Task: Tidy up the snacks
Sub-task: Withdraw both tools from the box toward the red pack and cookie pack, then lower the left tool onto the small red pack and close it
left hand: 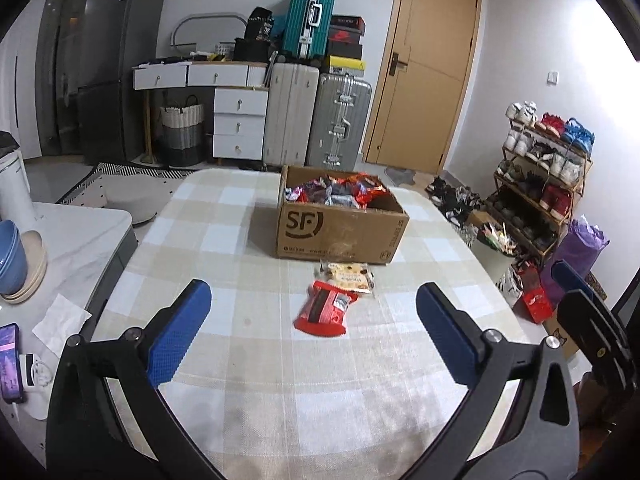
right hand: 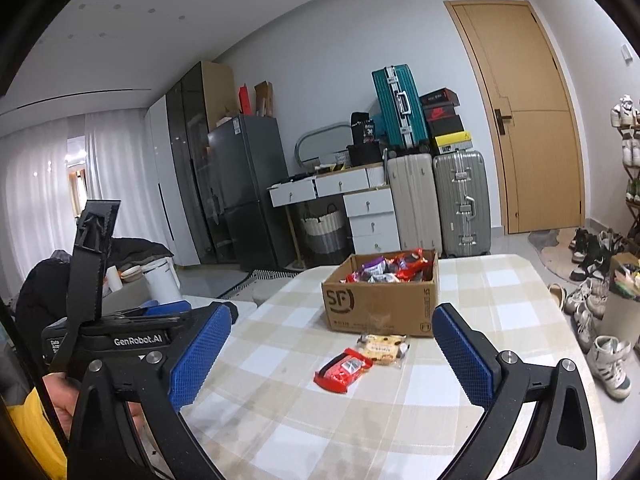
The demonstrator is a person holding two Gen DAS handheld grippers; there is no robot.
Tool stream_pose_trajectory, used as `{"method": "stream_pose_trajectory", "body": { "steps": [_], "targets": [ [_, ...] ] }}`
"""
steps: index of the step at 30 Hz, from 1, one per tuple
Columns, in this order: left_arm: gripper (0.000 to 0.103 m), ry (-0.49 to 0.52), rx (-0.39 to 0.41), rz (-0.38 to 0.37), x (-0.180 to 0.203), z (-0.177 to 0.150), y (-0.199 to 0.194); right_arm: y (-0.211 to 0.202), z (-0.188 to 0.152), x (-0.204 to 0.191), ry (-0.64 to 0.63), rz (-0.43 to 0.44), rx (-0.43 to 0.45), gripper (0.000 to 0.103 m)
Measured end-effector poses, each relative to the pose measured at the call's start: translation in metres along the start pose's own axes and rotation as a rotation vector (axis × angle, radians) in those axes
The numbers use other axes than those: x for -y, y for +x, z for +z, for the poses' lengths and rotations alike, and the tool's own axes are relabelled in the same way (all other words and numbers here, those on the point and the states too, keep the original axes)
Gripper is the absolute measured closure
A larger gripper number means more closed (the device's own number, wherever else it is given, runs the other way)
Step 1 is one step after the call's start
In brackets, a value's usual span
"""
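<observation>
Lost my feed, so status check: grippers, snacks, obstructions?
Left gripper and right gripper open, empty. Red packet and pale packet lie on table before cardboard box. Path clear.

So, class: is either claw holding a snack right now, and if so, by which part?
Nothing is held. The left claw and right claw are both open and empty; the red packet and pale packet lie on the table.

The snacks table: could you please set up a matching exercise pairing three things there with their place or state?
Things:
1. red snack packet
2. pale biscuit packet
3. SF cardboard box

Descriptions:
A. open-topped, holding many snack packets
B. lying on the tablecloth, nearest the grippers
C. lying between the other two, just in front of the carton

Pairs: 1-B, 2-C, 3-A
</observation>
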State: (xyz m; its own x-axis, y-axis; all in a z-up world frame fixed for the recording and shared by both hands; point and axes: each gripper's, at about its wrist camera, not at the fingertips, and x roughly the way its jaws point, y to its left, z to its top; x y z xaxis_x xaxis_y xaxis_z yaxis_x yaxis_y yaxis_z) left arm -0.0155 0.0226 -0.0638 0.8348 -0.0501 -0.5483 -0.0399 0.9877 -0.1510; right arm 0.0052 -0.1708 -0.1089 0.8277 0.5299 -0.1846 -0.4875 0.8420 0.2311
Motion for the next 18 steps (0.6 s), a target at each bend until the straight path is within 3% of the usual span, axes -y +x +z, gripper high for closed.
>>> {"method": "stream_pose_trajectory", "body": {
  "steps": [10,18],
  "targets": [
    [0.001,0.007,-0.105,0.002,-0.002,-0.014,0.066,0.020,-0.020,0.017,0.029,-0.004,-0.045,0.001],
    [0.001,0.013,-0.145,0.022,-0.007,-0.020,0.129,0.058,-0.035,0.041,0.042,-0.026,-0.104,0.001]
  ]
}}
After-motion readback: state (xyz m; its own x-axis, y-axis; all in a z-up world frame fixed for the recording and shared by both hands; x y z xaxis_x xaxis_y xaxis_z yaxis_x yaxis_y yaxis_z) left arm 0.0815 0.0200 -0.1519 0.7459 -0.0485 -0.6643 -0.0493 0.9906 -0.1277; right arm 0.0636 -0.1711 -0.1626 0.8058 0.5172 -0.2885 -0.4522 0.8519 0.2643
